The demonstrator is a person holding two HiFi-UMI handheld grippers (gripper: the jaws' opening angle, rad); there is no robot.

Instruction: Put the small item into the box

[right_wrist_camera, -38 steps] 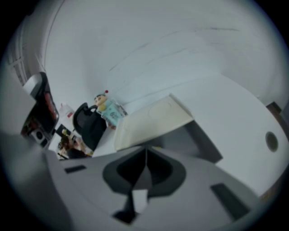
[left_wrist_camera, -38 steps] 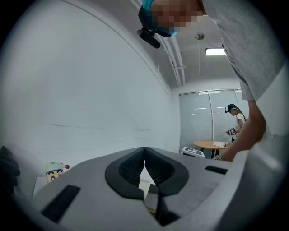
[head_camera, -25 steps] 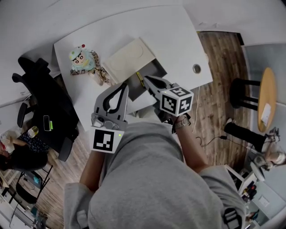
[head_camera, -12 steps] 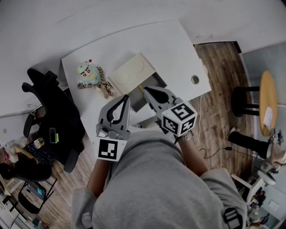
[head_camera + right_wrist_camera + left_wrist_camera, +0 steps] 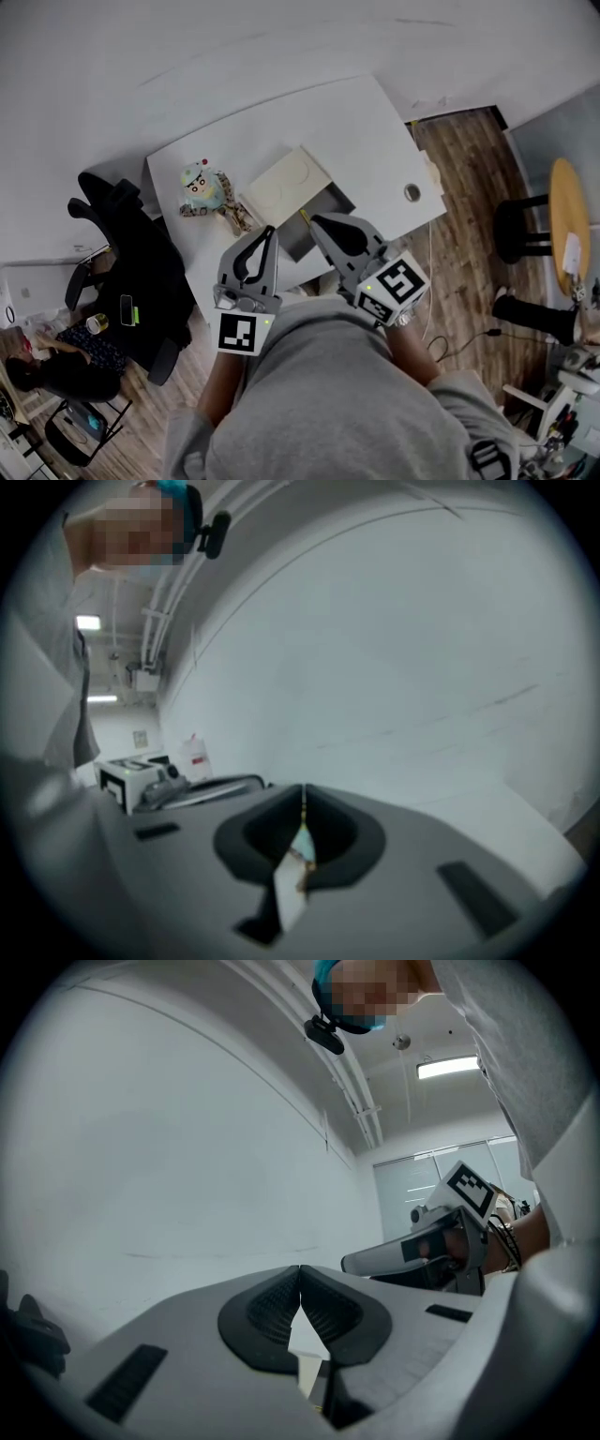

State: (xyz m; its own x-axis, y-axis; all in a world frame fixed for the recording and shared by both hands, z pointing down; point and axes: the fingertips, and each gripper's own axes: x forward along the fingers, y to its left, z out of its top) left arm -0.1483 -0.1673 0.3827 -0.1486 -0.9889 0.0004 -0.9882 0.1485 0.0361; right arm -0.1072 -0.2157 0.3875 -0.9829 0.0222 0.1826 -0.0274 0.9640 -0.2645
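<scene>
A cream box (image 5: 286, 185) lies on the white table (image 5: 356, 131) with its lid flung open and its grey inside (image 5: 322, 214) showing. A small cartoon doll (image 5: 200, 186) stands left of the box. My left gripper (image 5: 270, 231) is shut and empty, its tips over the table's near edge below the box. My right gripper (image 5: 313, 219) is also shut and empty, its tips by the box's near side. In the left gripper view the jaws (image 5: 299, 1270) meet and point at a white wall, with the right gripper (image 5: 422, 1252) beside them. The right gripper view shows its closed tips (image 5: 304, 789).
A black office chair (image 5: 131, 253) stands left of the table with a phone (image 5: 126, 309) on it. The table has a cable hole (image 5: 412, 193) near its right edge. A round wooden table (image 5: 562, 220) and a black stool (image 5: 517, 225) stand at the right. A seated person (image 5: 37, 370) is at lower left.
The head view has shifted, so table, doll and box sit lower and further right in frame. Both grippers stayed shut and drew back a little towards the body.
</scene>
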